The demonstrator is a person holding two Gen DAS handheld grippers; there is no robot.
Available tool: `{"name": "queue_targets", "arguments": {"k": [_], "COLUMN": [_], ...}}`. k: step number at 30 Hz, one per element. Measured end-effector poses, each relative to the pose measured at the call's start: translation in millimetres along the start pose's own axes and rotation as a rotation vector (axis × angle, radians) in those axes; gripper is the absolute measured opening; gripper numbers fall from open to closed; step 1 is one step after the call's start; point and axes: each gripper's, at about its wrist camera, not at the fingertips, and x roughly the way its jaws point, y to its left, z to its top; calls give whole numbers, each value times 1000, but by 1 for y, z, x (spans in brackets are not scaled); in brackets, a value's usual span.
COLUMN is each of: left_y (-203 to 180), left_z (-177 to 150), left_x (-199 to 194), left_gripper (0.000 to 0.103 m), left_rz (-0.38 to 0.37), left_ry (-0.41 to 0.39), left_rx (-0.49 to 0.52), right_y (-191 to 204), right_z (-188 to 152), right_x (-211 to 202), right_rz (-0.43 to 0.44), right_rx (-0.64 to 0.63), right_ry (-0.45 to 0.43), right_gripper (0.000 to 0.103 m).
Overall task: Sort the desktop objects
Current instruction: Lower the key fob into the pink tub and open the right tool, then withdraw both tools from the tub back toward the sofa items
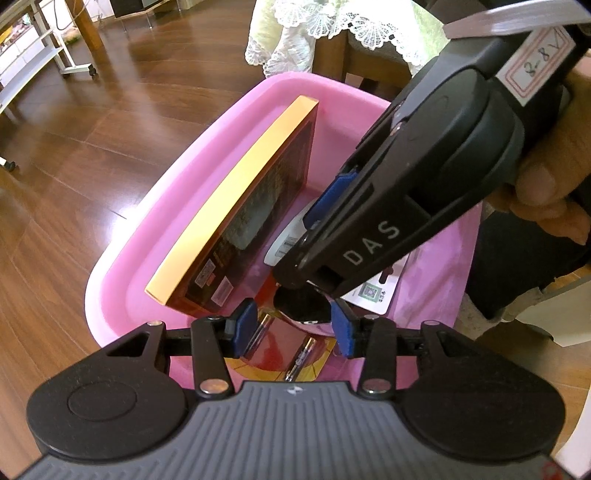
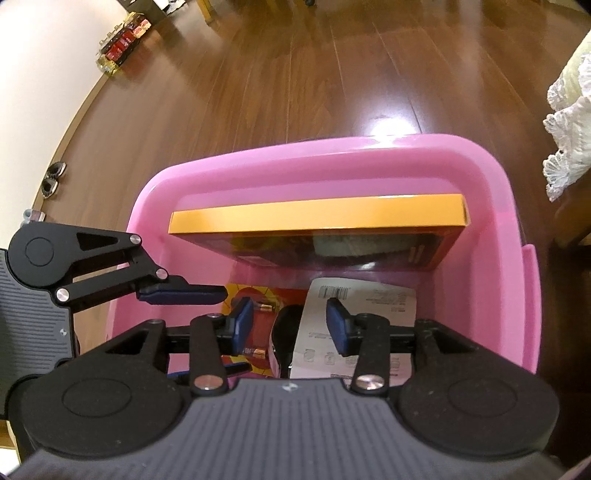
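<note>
A pink bin (image 1: 192,177) (image 2: 332,162) holds the sorted items. An orange-edged dark box (image 1: 236,206) (image 2: 317,218) leans on edge against one wall. On the bin floor lie a red and yellow battery pack (image 1: 291,347) (image 2: 255,295), a black object (image 1: 303,302) (image 2: 288,325) and a white printed package (image 1: 373,291) (image 2: 369,295). My left gripper (image 1: 293,326) (image 2: 218,293) hangs open over the battery pack, gripping nothing. My right gripper (image 1: 306,280) (image 2: 290,323) reaches into the bin from the right, open above the black object and the white package.
A hand (image 1: 546,184) holds the right gripper. The bin stands on a brown wooden floor (image 2: 258,92). A lace-edged cloth (image 1: 332,26) (image 2: 569,122) hangs beside it. A white shelf unit on wheels (image 1: 33,62) stands far left. Small boxes (image 2: 122,40) line the wall.
</note>
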Motion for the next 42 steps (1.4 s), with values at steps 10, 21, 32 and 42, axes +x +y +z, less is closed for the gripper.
{"name": "queue_targets", "arguments": {"k": [10, 21, 32, 42], "left_y": [0, -8, -42, -61], "left_z": [4, 13, 21, 33], "left_x": [-6, -16, -35, -41], "left_gripper": [60, 86, 98, 99], "left_rz": [18, 56, 160, 206], "left_ry": [-6, -25, -60, -50], "left_rx": [9, 36, 97, 147], "right_y": [-5, -8, -9, -24], "right_z": [-6, -19, -35, -47], "right_x": [-24, -61, -97, -125], "right_rz": [-35, -44, -65, -82], "right_rx": [-5, -32, -50, 4], "right_ry": [-63, -156, -260, -336], "right_gripper": [55, 57, 58, 79]}}
